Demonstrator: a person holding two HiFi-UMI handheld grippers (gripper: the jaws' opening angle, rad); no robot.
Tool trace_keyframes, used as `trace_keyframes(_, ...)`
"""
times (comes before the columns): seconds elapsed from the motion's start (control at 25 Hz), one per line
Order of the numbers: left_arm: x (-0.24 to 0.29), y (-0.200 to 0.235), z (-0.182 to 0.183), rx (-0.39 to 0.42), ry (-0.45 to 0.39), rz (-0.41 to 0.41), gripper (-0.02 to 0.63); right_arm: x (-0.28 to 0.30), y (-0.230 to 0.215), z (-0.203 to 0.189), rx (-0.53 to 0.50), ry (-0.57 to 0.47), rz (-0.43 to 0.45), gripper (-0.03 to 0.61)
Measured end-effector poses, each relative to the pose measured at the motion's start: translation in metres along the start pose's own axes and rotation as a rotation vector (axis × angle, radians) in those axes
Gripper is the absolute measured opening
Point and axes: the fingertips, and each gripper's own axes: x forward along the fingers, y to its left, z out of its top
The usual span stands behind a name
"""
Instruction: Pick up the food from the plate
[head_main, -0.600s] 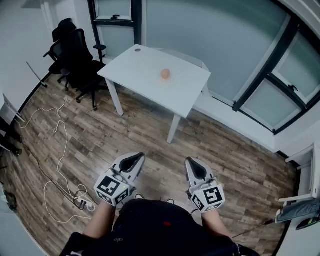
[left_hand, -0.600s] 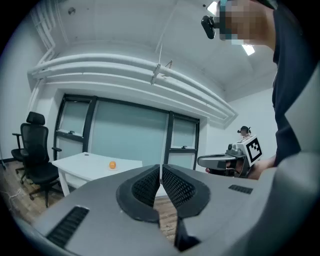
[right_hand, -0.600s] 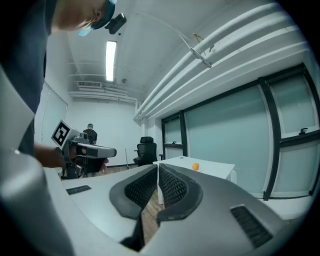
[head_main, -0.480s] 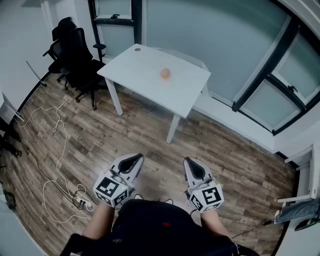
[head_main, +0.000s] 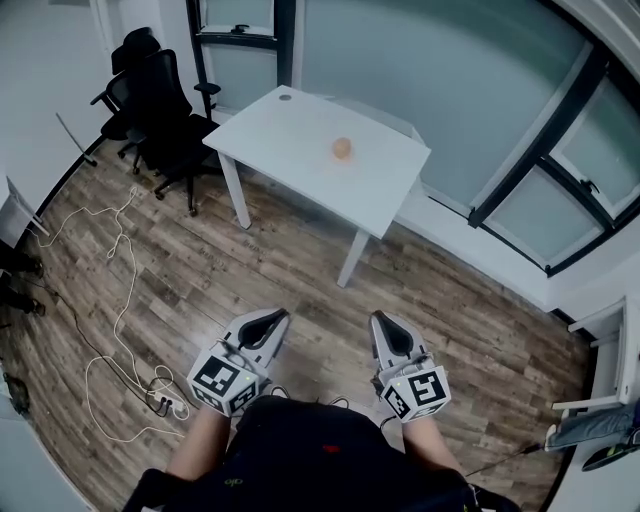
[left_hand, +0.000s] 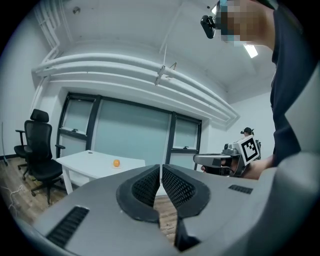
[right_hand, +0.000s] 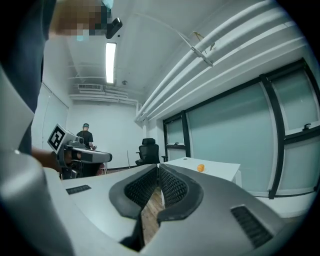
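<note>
Head view, left gripper (head_main: 264, 320), right gripper (head_main: 389, 327), both pressed together empty, one orange food (head_main: 342, 148) on one table (head_main: 290, 130) well ahead

We see a white table (head_main: 290, 140) standing on the wood floor (head_main: 300, 275), with one small orange food item (head_main: 342, 148) on top.

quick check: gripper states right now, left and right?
Left gripper: closed, nothing between the jaws.
Right gripper: closed, nothing between the jaws.
</note>
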Motion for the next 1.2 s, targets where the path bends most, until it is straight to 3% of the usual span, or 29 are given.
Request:
trace_keyframes(0.56,-0.084,0.083,-0.028,-0.034,0.005,-0.022,0.034,0.085,0.083,-0.005,-0.070,0.067,-0.005,0.031)
trace_keyframes(0.76,-0.084,0.108,-0.024,-0.062,-0.018,0.003,0.034,0.112,0.074,0.005,-0.093,0.062,-0.012,0.031)
trace_keyframes(0.92,-0.072,0.117,-0.022,-0.070,-0.031,-0.026,0.034,0.141,0.059,0.003,-0.083,0.052,-0.006,0.031)
trace_keyframes(1.2,-0.014,0.155,-0.008,-0.072,-0.042,-0.002,0.034,0.194,0.020,0.006,-0.070,0.025,0.049,0.032)
